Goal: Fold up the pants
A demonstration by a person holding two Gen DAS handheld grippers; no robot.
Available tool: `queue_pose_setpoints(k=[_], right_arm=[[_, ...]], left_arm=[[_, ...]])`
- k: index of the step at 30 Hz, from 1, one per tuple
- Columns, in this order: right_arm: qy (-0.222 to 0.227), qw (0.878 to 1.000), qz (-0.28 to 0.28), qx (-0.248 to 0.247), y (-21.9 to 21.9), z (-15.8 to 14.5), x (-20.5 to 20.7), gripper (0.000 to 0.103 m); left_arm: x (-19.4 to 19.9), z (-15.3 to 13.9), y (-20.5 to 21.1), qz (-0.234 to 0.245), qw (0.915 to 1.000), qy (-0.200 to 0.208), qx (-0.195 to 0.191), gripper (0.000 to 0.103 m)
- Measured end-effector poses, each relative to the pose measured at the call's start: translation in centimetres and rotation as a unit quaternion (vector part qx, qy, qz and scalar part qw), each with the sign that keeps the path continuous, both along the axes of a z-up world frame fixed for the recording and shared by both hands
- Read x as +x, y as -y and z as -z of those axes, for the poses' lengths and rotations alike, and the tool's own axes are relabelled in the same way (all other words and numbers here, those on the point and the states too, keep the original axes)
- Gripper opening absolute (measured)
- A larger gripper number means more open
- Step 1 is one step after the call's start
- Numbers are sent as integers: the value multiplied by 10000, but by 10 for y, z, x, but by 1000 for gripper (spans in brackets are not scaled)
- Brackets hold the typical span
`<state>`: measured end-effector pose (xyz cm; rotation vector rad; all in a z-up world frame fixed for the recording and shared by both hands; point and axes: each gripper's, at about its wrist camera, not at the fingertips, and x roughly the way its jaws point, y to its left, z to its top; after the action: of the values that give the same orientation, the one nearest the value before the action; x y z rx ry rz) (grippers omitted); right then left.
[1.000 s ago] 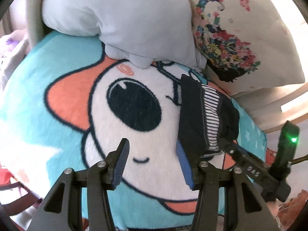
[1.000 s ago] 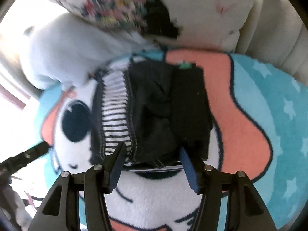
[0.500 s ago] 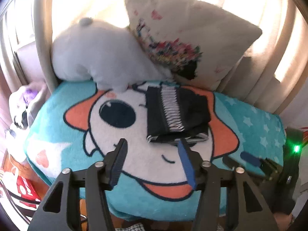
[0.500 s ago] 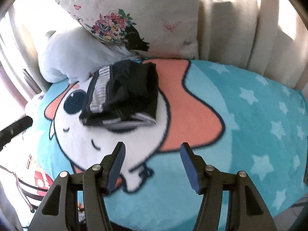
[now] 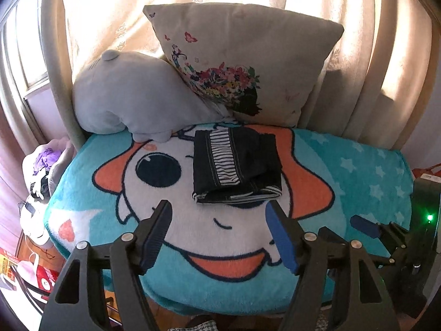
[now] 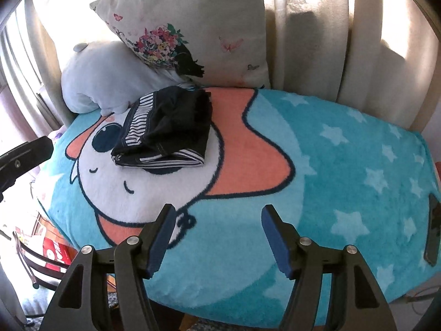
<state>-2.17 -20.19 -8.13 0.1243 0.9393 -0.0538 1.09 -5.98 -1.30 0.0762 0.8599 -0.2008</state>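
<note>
The dark pants with a striped lining (image 5: 237, 165) lie folded in a compact square on the cartoon blanket (image 5: 193, 237), near its far edge; they also show in the right wrist view (image 6: 168, 131). My left gripper (image 5: 219, 234) is open and empty, well back from the pants over the blanket's near part. My right gripper (image 6: 217, 237) is open and empty, back and to the right of the pants; it also shows at the right edge of the left wrist view (image 5: 366, 227).
A grey plush pillow (image 5: 132, 96) and a floral cushion (image 5: 237, 63) lean against the curtained back, just behind the pants. A dark phone-like object (image 6: 432, 234) lies at the blanket's right edge. Red boxes and clutter (image 6: 52, 251) sit on the floor at left.
Both grippers have pulled back and up from the folded pants, which stay on the blanket. The right gripper's fingers were around the pants' near edge a second ago; both stand clear now.
</note>
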Motion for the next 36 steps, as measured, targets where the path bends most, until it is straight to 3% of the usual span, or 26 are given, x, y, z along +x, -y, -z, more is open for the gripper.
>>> queue_pose_setpoints(k=[16,36], right_arm=[[-89,9997,-205,-82,-8,7,0,70],[60,9993,-281,-254,-10,0,-8,71]], left_arm=[[-3,7,1,-109,9997,-182,78,73],[-14,-4,-5,-305,9994,155,-92,73]])
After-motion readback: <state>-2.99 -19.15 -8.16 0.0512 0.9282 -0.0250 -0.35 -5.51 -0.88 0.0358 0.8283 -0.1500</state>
